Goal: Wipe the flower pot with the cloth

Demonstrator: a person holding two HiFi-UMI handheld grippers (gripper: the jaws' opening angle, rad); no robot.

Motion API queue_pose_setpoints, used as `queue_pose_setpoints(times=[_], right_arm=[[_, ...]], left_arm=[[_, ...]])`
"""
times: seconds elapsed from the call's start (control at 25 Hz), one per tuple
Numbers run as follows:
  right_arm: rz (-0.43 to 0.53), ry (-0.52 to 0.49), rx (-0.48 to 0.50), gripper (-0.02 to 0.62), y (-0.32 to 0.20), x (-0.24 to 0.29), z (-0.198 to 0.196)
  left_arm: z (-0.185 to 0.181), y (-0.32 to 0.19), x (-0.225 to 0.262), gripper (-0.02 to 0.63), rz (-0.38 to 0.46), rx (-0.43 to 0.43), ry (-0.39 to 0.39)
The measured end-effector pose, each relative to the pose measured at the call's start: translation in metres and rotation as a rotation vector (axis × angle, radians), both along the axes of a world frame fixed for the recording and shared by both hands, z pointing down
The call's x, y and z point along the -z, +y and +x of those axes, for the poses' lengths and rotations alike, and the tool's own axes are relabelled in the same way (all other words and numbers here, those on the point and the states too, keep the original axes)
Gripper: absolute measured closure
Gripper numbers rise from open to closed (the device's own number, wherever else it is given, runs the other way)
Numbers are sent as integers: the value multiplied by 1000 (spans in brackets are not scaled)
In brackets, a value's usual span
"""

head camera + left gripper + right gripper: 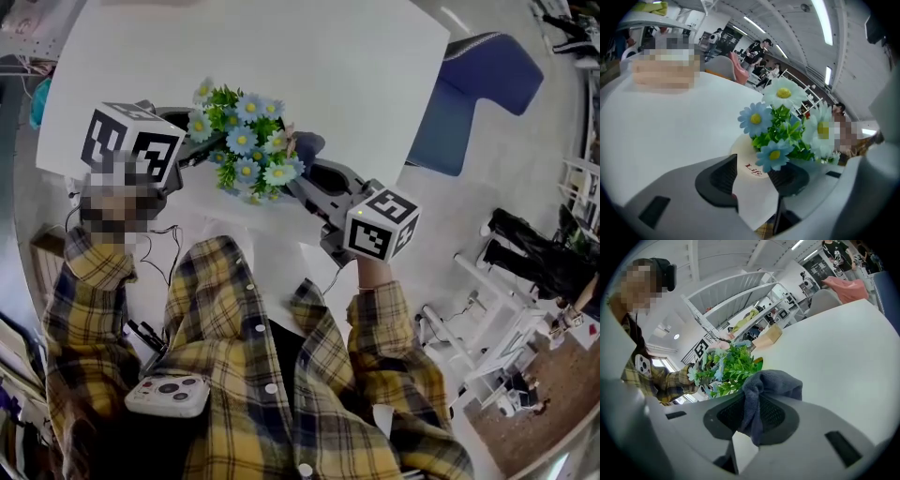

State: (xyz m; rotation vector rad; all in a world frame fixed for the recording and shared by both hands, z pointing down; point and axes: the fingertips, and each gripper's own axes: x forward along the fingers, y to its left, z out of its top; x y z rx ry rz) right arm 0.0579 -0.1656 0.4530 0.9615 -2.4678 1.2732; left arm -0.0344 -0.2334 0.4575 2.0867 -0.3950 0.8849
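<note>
A white flower pot (pixel 753 190) marked "Life" holds blue daisies with green leaves (pixel 246 141) and stands on the white table (pixel 309 56). My left gripper (pixel 754 177) comes at it from the left with its jaws wide apart. The pot sits between its pads, and I see no squeeze on it. My right gripper (pixel 307 171) reaches in from the right and is shut on a dark blue-grey cloth (pixel 761 390). The cloth (pixel 309 146) is bunched at the fingertips beside the flowers (pixel 729 369). In the head view the blooms hide most of the pot.
A blue chair (pixel 487 89) stands past the table's right edge. White racks (pixel 487 356) fill the floor at lower right. A white handset (pixel 169 395) hangs at the plaid-shirted person's front. People stand in the background (pixel 759 51).
</note>
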Motion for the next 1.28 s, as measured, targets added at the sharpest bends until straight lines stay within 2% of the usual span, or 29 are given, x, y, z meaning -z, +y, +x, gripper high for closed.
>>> queue_pose_setpoints(times=[0.24,0.56,1.08,1.28], right_arm=[[-13,-17,-20,532,-17,-1,16],[-13,-7,15,532,-44,1,27],[3,44,183,532,-97,-2,13],[-5,50,211,532,-110,-6,5]], left_arm=[[5,0,1,419,7,-122,-60],[9,2,4,420,8,-186,-66],[12,3,3,422,24,-282,-72],[14,5,3,422,32,-328,-82]])
